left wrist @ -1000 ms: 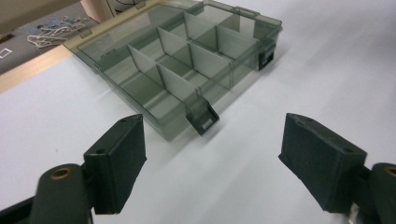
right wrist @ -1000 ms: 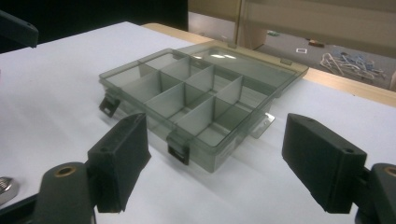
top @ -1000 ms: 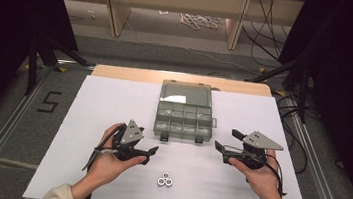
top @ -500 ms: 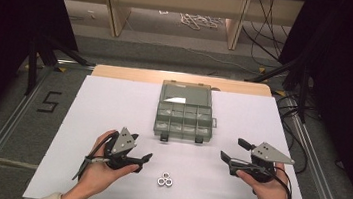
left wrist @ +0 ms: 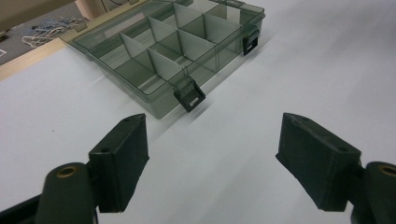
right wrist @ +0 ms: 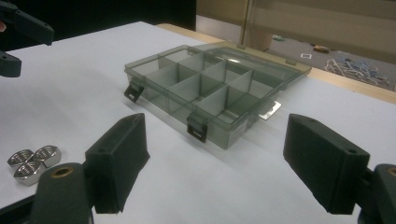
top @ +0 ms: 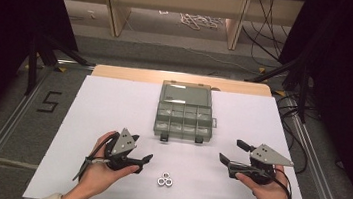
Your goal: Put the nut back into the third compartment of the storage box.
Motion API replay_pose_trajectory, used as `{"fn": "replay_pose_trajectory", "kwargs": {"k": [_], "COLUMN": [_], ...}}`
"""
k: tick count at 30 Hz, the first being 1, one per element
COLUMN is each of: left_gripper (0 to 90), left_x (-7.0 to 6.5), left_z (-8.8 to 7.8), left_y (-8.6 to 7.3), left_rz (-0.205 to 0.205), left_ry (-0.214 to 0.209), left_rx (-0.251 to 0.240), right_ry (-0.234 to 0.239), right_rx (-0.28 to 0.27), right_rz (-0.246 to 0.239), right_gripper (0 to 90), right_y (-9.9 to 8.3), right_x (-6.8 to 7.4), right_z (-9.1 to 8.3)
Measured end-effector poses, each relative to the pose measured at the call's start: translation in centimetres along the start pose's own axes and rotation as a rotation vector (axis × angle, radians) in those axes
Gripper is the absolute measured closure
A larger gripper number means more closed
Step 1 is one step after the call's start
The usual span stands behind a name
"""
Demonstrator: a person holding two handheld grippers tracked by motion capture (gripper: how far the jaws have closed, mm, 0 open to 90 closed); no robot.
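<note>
1. You are holding the left gripper (top: 141,162) low over the white table (top: 113,107), at the near left, with its jaws pointing right toward the middle of the table.
2. In the left gripper view its jaws are standing wide apart with nothing but bare table surface between them.
3. You are holding the right gripper (top: 232,157) at the near right, its jaws pointing left; they are spread wide too, and nothing is sitting between them.
4. Three silver hex nuts (top: 166,180) are lying in a tight cluster, touching one another, on the table near its front edge, between your two grippers and closer to the left one.
5. The nuts are also showing at the lower left of the right gripper view (right wrist: 32,161), outside the jaws.
6. The clear grey compartment box (top: 184,118) is sitting at the middle of the table, beyond both grippers, with its lid (top: 185,93) lying open flat on the far side.
7. Its two black latches (top: 164,137) are hanging on the near wall, facing you.
8. The compartments are looking empty, though the tinted plastic is making the far ones hard to judge.
9. Neither gripper is touching the nuts or the box.
</note>
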State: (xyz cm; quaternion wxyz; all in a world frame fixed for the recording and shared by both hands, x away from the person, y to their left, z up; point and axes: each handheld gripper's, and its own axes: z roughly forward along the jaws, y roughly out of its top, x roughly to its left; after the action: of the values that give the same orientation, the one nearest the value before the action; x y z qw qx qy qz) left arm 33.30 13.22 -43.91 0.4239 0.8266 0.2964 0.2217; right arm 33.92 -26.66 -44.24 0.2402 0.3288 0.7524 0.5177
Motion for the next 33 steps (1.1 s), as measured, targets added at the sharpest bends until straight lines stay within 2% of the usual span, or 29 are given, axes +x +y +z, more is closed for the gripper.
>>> {"fn": "replay_pose_trajectory", "kwargs": {"k": [1,2,4,7,9,12,13,14,15,16,17,18,20,22,24,25,26,29,31,33], "left_gripper": [24.1,24.1,24.1,24.5,24.8,25.5,25.5,25.5,25.7,25.8,25.8,25.8,25.7,25.7,25.8,26.3,27.7,28.0,28.2,29.0], "left_x": [0.0,0.0,-0.1,-0.2,-0.3,-0.7,-0.8,-0.9,-1.0,-0.9,-0.9,-1.0,-1.3,-1.9,-2.6,-3.0,-3.2,-4.0,-4.5,-4.8], "left_z": [0.0,0.0,0.1,0.2,0.2,0.4,0.5,0.6,0.8,0.8,1.1,1.4,2.0,2.6,3.1,3.4,3.5,4.1,4.5,4.8], "left_y": [0.0,0.0,-0.1,0.1,0.3,0.7,0.8,0.8,0.8,0.9,1.0,1.0,0.9,0.9,1.0,1.1,1.1,1.1,1.2,1.3], "left_rz": [-0.004,-0.011,-0.007,-0.004,0.022,0.014,0.014,0.020,0.022,0.051,0.055,0.050,0.035,0.030,0.060,0.089,0.104,0.128,0.136,0.158], "left_ry": [0.000,-0.009,0.004,-0.002,-0.006,-0.032,-0.041,-0.045,-0.054,-0.065,-0.074,-0.079,-0.091,-0.122,-0.151,-0.172,-0.176,-0.205,-0.220,-0.230], "left_rx": [-0.001,0.008,0.011,0.032,0.066,0.085,0.098,0.099,0.112,0.144,0.159,0.176,0.210,0.244,0.284,0.308,0.330,0.371,0.404,0.424], "right_ry": [-0.001,0.013,0.012,0.022,0.022,0.019,0.016,0.020,0.023,0.015,0.011,0.018,0.015,0.016,0.015,0.014,0.012,0.018,0.026,0.020], "right_rx": [0.019,0.027,0.027,0.028,0.027,0.036,0.018,0.033,0.040,0.025,0.019,0.036,0.030,0.031,0.034,0.032,0.033,0.034,0.068,0.064], "right_rz": [-0.006,0.009,0.007,0.006,0.002,0.006,-0.003,0.000,0.005,-0.001,-0.011,0.002,0.001,0.004,-0.004,-0.007,-0.009,-0.001,0.011,0.000], "right_gripper": [22.4,22.4,22.4,22.4,22.4,22.4,22.4,22.4,22.4,22.4,22.4,22.4,22.4,22.4,22.4,22.4,22.4,22.4,22.4,22.4], "right_y": [0.1,0.1,0.1,0.0,0.0,0.0,0.0,0.1,0.1,0.1,0.1,0.1,0.1,0.1,0.1,0.1,0.1,0.0,0.1,0.1], "right_x": [0.0,0.1,0.1,0.1,0.0,0.1,0.1,0.1,0.2,0.2,0.2,0.3,0.3,0.3,0.3,0.3,0.3,0.3,0.3,0.3], "right_z": [-0.1,-0.1,0.0,0.1,0.1,0.2,0.3,0.2,0.3,0.3,0.4,0.3,0.3,0.3,0.3,0.3,0.3,0.4,0.2,0.2]}}
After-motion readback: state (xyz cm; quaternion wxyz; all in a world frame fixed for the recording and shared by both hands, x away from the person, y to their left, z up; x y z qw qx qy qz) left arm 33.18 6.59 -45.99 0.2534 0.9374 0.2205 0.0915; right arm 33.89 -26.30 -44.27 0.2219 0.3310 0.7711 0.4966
